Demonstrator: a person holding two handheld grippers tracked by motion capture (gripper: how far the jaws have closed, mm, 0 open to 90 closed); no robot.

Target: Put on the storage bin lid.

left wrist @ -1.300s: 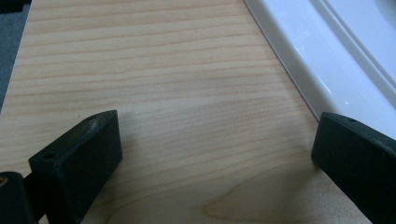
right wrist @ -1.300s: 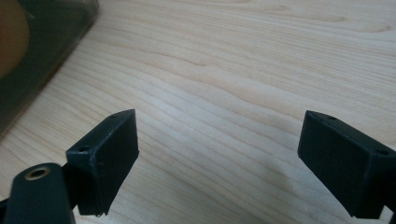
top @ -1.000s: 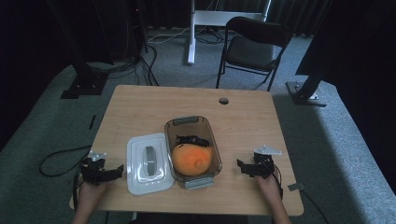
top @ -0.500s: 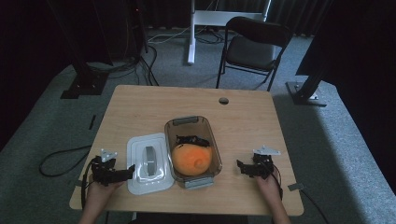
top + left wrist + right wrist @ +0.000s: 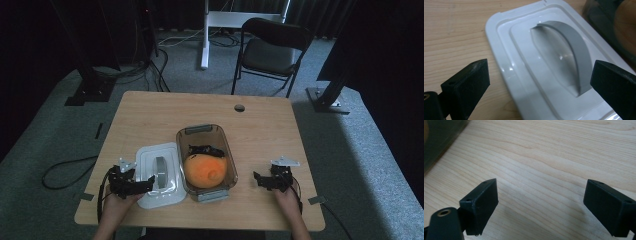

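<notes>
Left gripper [image 5: 145, 184] spread wide, jaws either side of the white rectangular plastic lid [image 5: 544, 62] with its grey arched handle [image 5: 571, 50] — lid flat on the light wooden table [image 5: 260, 120], just beside the clear brown plastic container [image 5: 206, 156] holding an orange ball [image 5: 205, 170]. Right gripper [image 5: 260, 180] also agape, over bare wood.

The wooden table [image 5: 280, 125] stands on a grey carpet floor [image 5: 45, 135]; a black folding chair [image 5: 270, 52] is behind its far edge; a white desk leg [image 5: 205, 35] and black stands [image 5: 92, 75] are near; the light is dim.
</notes>
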